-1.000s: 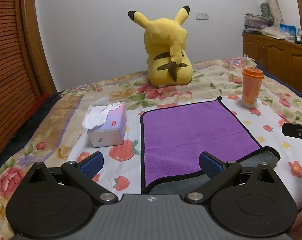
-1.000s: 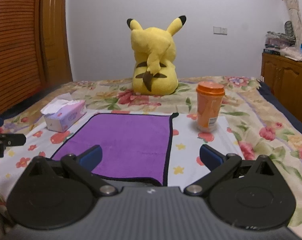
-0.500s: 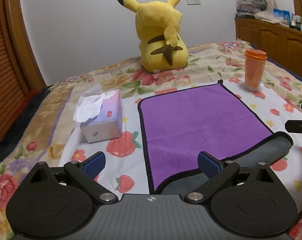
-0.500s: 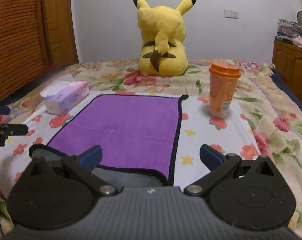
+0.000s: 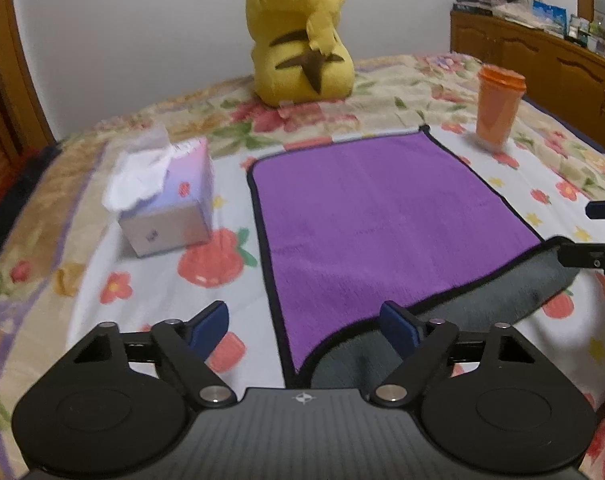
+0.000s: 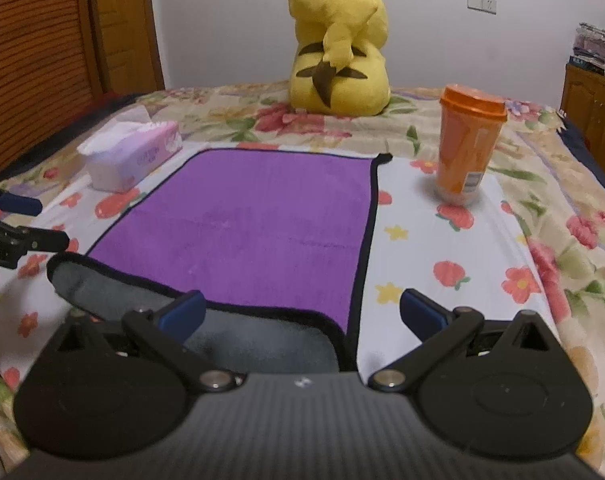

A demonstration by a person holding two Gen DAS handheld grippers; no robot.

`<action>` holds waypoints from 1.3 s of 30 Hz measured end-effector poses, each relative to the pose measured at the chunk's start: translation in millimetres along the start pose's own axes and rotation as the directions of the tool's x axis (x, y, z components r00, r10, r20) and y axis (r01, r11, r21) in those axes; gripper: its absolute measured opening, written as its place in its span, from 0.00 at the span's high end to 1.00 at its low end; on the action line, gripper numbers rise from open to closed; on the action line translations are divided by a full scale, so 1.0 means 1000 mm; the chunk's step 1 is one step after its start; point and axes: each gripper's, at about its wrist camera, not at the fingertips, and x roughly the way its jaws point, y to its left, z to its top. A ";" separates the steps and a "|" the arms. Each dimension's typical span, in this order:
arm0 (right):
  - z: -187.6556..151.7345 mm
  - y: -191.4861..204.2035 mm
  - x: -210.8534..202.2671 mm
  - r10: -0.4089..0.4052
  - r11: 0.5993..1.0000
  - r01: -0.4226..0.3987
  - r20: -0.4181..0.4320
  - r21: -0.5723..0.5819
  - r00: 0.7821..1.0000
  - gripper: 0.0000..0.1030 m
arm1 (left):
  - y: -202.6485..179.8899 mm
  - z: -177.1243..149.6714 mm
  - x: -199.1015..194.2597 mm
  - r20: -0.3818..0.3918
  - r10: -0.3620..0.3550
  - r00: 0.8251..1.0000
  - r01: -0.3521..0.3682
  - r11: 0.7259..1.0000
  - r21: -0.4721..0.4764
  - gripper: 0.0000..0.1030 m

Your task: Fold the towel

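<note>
Hovering both grippers over the near edge of the purple towel (image 5: 382, 216), so this looks like the reach-in before the first fold. Left gripper (image 5: 302, 326) and right gripper (image 6: 300, 312) both have their fingers spread wide, holding nothing. The towel lies flat on the floral bed (image 6: 482, 248), near edge flipped up showing the grey underside. Its long axis runs away toward the Pikachu plush (image 6: 338, 40). Next move probably needs each gripper to pinch a near corner.
</note>
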 end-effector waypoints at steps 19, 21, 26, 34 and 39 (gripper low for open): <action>-0.009 -0.006 0.028 0.064 0.998 -0.060 -0.147 0.033 0.987 0.16 | 0.001 -0.018 0.030 -0.142 -0.096 0.985 0.092 0.995 -0.033 0.48; -0.010 -0.007 0.030 0.071 0.997 -0.066 -0.157 0.039 0.985 0.16 | 0.001 -0.019 0.030 -0.144 -0.099 0.985 0.095 0.995 -0.035 0.49; -0.010 -0.010 0.030 0.106 0.993 -0.096 -0.171 0.066 0.980 0.27 | 0.002 -0.019 0.030 -0.145 -0.101 0.984 0.095 0.994 -0.044 0.50; -0.007 -0.020 0.030 0.118 0.991 -0.104 -0.182 0.085 0.976 0.49 | -0.001 -0.019 0.028 -0.140 -0.104 0.985 0.101 0.994 -0.031 0.66; -0.004 -0.026 0.030 0.113 0.991 -0.097 -0.199 0.093 0.973 0.69 | 0.000 -0.019 0.027 -0.140 -0.118 0.983 0.114 0.993 -0.038 0.79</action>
